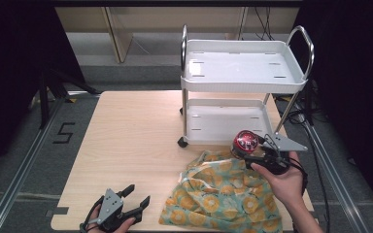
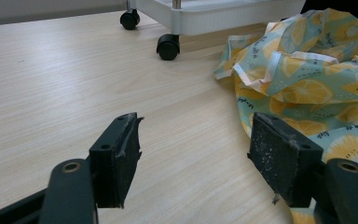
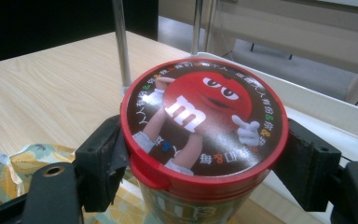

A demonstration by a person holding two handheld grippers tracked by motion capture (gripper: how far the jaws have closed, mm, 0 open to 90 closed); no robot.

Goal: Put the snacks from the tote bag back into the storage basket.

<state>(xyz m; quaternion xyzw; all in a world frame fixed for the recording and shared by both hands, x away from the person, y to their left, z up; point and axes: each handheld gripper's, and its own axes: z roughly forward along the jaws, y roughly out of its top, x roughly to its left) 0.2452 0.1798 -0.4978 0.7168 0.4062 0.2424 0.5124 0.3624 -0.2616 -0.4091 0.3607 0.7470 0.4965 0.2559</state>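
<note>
We had the right gripper (image 1: 258,156) fingers clamped just under the lid of the rigid, slick candy tub (image 3: 204,122), held at 4 o'clock above the surface (image 1: 136,141), left gripper (image 1: 135,198) fingers released.

Red-lidded candy tub (image 3: 204,122) clamped upright between the black jaws of the right gripper (image 3: 205,163), one pad pressed to each side just under the lid rim. Cartoon red character printed on the lid. Behind: pale wooden tabletop (image 3: 42,88), white cart tray (image 3: 326,116), chrome posts (image 3: 120,42). Lemon-print cloth (image 3: 14,163) at lower left.
</note>
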